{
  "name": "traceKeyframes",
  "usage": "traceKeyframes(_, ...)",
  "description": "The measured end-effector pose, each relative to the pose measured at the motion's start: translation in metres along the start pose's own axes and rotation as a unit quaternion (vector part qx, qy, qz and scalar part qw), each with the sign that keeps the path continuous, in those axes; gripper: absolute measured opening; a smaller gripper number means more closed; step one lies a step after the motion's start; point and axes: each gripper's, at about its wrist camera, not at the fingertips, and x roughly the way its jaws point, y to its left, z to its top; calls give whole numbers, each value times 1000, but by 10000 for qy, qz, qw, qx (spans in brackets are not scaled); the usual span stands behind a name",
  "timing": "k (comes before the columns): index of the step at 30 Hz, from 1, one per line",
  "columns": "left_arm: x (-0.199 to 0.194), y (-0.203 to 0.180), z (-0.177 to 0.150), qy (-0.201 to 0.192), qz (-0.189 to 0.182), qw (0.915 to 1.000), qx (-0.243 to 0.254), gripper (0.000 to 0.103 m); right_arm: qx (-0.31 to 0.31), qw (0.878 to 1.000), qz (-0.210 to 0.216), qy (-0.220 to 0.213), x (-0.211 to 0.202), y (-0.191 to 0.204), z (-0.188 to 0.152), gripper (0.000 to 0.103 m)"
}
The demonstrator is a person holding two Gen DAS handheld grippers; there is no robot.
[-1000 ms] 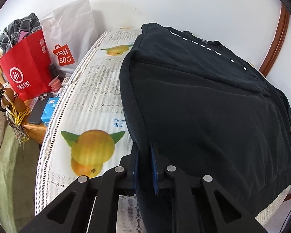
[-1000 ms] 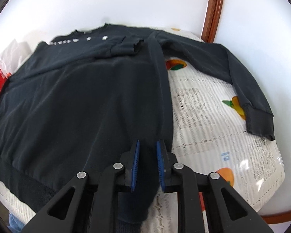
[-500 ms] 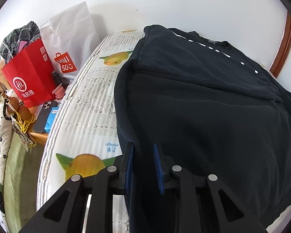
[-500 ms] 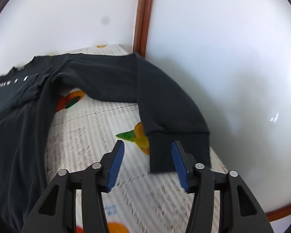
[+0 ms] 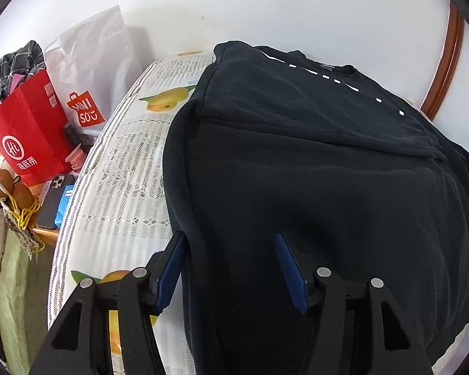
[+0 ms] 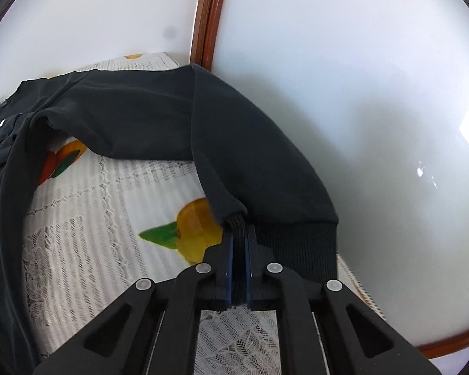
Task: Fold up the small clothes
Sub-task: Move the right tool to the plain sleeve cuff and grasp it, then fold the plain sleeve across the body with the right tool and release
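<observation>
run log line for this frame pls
stage: fold sleeve | left gripper: jaws opening, sweatshirt edge between them | right gripper: shut on cuff | sweatshirt flat on bed

The left camera sits close behind its claw [image 5: 231,268] and looks down over the bed [image 5: 131,168]. The right camera looks down from close by toward the wall [image 6: 359,93]. Both see the black sweatshirt [image 5: 312,187].

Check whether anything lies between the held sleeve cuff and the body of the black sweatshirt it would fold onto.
Nothing visible does. The right gripper is shut on the ribbed cuff; only bare fruit-printed white lace bedcover lies between it and the black sweatshirt body.
</observation>
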Motion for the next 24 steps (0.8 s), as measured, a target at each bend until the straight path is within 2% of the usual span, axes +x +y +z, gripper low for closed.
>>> traceKeyframes(5, -6, 10, -6, -56, -70, 10000, -14, 56, 136, 9974, 525, -474, -59, 21, 29, 5)
traceKeyframes(11, -7, 19, -10, -122, 42, 9999, 41, 56, -38, 9876, 1422, -670, -127, 90, 73, 5)
traceKeyframes(14, -2, 24, -10, -108, 86, 9999, 4, 57, -352, 9773, 1934, -785, -157, 145, 92, 5)
traceKeyframes(17, 0, 30, -11, -193, 59, 9997, -110, 62, -676, 9635, 2459, -808, -184, 208, 97, 5)
traceKeyframes(21, 3, 32, -11, -234, 90, 9996, -115, 69, -1116, 9442, 2994, -803, -202, 296, 105, 5)
traceKeyframes(24, 5, 32, -11, -210, 129, 9996, -113, 75, -1424, 9289, 3362, -628, -208, 356, 103, 5)
